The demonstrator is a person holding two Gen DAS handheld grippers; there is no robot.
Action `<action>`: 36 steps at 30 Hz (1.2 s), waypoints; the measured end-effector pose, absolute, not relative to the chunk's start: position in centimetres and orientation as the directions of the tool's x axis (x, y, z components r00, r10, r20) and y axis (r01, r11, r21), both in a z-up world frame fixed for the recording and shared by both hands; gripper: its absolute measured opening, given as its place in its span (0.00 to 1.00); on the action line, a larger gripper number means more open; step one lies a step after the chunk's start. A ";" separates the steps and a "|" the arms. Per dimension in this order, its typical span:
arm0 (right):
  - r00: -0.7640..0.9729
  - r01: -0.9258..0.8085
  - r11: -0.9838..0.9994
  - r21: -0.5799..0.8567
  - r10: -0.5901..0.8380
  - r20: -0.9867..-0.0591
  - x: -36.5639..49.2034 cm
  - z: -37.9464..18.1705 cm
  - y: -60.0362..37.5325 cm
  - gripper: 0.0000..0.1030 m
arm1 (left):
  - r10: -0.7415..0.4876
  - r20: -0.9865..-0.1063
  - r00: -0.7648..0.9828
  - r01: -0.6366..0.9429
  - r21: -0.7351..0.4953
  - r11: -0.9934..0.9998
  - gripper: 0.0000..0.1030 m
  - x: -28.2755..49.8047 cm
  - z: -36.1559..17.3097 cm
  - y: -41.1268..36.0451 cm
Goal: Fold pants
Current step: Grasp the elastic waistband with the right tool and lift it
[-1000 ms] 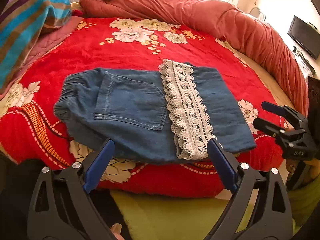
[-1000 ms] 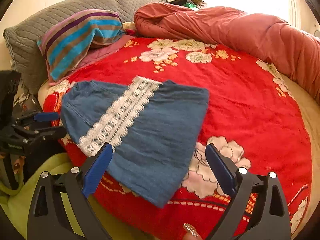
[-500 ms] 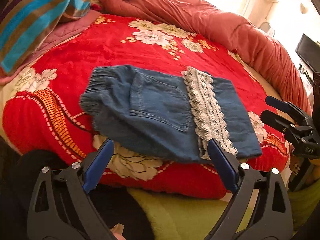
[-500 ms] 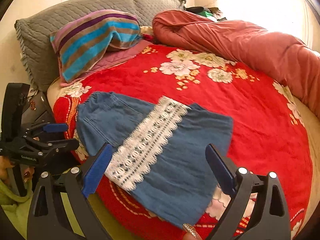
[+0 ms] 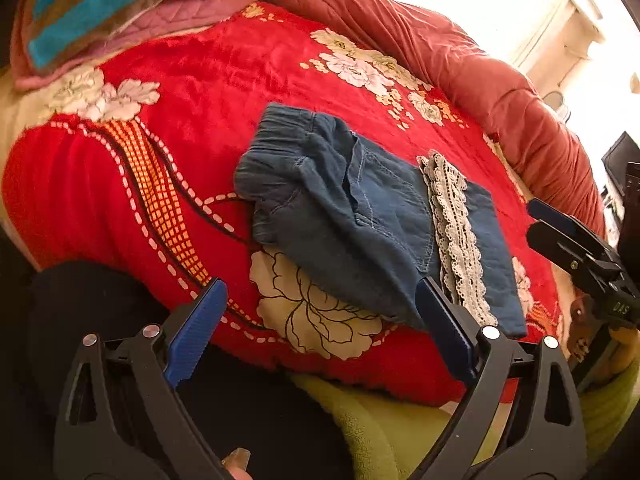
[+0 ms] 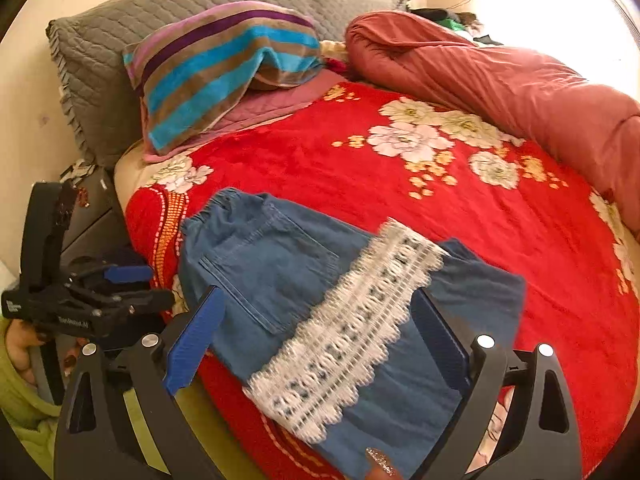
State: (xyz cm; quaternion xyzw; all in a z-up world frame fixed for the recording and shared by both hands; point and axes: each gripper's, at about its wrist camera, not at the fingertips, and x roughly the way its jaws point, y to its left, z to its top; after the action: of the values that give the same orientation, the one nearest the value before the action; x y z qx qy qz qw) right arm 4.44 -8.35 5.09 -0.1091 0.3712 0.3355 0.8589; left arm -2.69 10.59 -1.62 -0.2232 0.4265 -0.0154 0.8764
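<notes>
Left wrist view: folded pants (image 5: 360,216) lay at one o'clock of spread, empty left hand-held gripper (image 5: 316,328); long axis ten-to-four.

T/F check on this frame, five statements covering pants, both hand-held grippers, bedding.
1. The denim pants lie folded on the red floral blanket. True.
2. The left hand-held gripper is shut on the pants. False: its jaws stand open, holding nothing.
3. A white lace strip runs across the pants. True.
4. The right hand-held gripper holds the lace strip. False: it is open and grips nothing.
5. The striped pillow lies on top of the pants. False: it sits near the grey headboard cushion, apart from them.
</notes>
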 end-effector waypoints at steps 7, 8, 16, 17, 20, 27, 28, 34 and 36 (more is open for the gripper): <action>0.427 -0.719 0.690 0.084 0.534 -0.730 6.4 5.5 -5.0 0.91 | -0.268 -0.707 0.654 -0.158 -0.475 0.866 0.85 -2.8 -2.0 11.6; 0.411 -0.734 0.674 0.086 0.541 -0.734 6.7 5.5 -4.3 0.91 | -0.280 -0.701 0.656 -0.153 -0.487 0.860 0.85 -2.8 -2.1 11.6; 0.332 -0.817 0.574 0.053 0.545 -0.770 9.2 5.7 1.1 0.91 | -0.387 -0.671 0.633 -0.118 -0.578 0.808 0.62 -1.6 -3.1 11.1; 0.325 -0.826 0.562 0.049 0.544 -0.773 9.5 5.7 1.6 0.91 | -0.393 -0.672 0.628 -0.118 -0.581 0.805 0.62 -1.3 -3.2 11.0; 0.288 -0.849 0.526 0.048 0.538 -0.792 10.7 5.2 3.7 0.91 | -0.392 -0.681 0.618 -0.137 -0.584 0.800 0.62 -0.4 -3.8 11.2; 0.148 -0.890 0.443 0.106 0.501 -0.853 13.7 2.1 8.5 0.91 | -0.408 -0.679 0.610 -0.139 -0.599 0.789 0.62 1.2 -4.4 11.6; 0.136 -0.894 0.435 0.106 0.489 -0.861 13.9 1.6 9.1 0.91 | -0.412 -0.676 0.611 -0.137 -0.603 0.786 0.62 1.3 -4.5 11.7; 0.042 -0.925 0.357 0.132 0.442 -0.896 14.2 -1.4 11.6 0.72 | -0.429 -0.665 0.611 -0.140 -0.624 0.769 0.62 1.8 -4.9 12.3; 0.000 -0.925 0.340 0.168 0.443 -0.896 14.3 -2.3 11.9 0.63 | -0.430 -0.665 0.610 -0.142 -0.626 0.767 0.62 2.1 -5.1 12.4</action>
State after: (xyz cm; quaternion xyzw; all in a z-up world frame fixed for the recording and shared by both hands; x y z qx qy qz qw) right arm 14.27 11.94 -2.30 -0.2499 0.4821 0.5174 0.6614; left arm 2.08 12.45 -5.05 -0.3304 0.4328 -0.0866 0.8343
